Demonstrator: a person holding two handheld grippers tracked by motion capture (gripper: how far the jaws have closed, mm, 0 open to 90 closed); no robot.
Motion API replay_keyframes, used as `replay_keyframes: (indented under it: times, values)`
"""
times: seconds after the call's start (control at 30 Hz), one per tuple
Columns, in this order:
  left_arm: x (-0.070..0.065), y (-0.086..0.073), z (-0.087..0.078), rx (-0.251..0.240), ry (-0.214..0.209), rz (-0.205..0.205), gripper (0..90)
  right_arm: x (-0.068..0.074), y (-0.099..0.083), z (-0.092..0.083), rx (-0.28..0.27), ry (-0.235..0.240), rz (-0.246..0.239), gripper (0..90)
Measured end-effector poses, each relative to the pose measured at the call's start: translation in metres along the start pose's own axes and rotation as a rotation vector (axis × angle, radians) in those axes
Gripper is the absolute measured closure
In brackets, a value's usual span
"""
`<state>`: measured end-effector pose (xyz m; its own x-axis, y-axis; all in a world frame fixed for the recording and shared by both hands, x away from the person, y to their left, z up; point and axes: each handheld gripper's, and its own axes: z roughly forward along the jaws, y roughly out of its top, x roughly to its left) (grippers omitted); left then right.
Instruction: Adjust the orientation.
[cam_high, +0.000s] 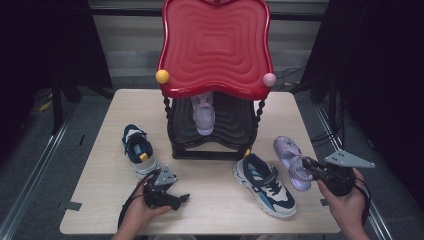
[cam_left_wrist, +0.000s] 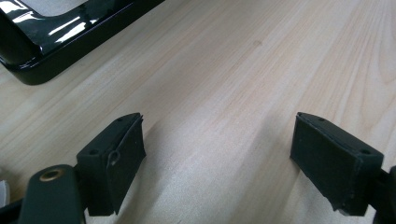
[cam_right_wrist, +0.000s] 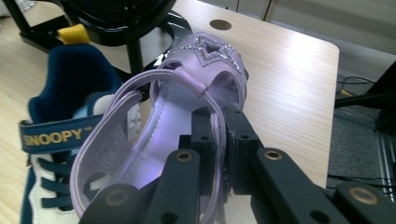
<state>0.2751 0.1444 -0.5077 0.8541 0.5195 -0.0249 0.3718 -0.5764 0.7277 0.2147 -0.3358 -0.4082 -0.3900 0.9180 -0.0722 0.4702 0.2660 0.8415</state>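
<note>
Lilac sandal (cam_high: 291, 161) hangs pinched in the right gripper (cam_high: 311, 168) near the right edge of the table (cam_high: 215, 205), toward its near right corner. Seen along the right gripper view, the two black jaws are pressed together on the sandal's (cam_right_wrist: 187, 116) heel strap, one pad inside the strap and one outside, with the star-trimmed toe pointing away from the hand. The right hand (cam_high: 347, 202) comes in from the near edge and holds the gripper with its grey plate on top.

Just beside the sandal, toward the middle of the table, lies a navy, white and blue sneaker (cam_high: 265, 185) with a strap that reads SNOOPY (cam_right_wrist: 53, 135) in the right gripper view. Its mate, a second sneaker (cam_high: 137, 150), sits toward the left edge.

A black rack with a red wavy top (cam_high: 215, 45) stands at the middle of the far half of the table. Another lilac shoe (cam_high: 203, 114) rests on its lower black shelf.

The left gripper (cam_high: 172, 200) rests low over the table near the near left part, held by the left hand (cam_high: 137, 215). Its jaws stand well apart with only bare wood between the pads (cam_left_wrist: 114, 161), and a corner of the rack's black base (cam_left_wrist: 51, 42) lies beyond them.
</note>
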Motion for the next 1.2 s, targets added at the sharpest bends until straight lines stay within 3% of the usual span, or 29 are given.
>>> replay_keyframes:
  times: [1.2]
  values:
    - [0.0,0.0,0.0,0.002,0.003,0.001,16.7,0.035,0.012,-0.013,-0.148,0.086,-0.065,83.5]
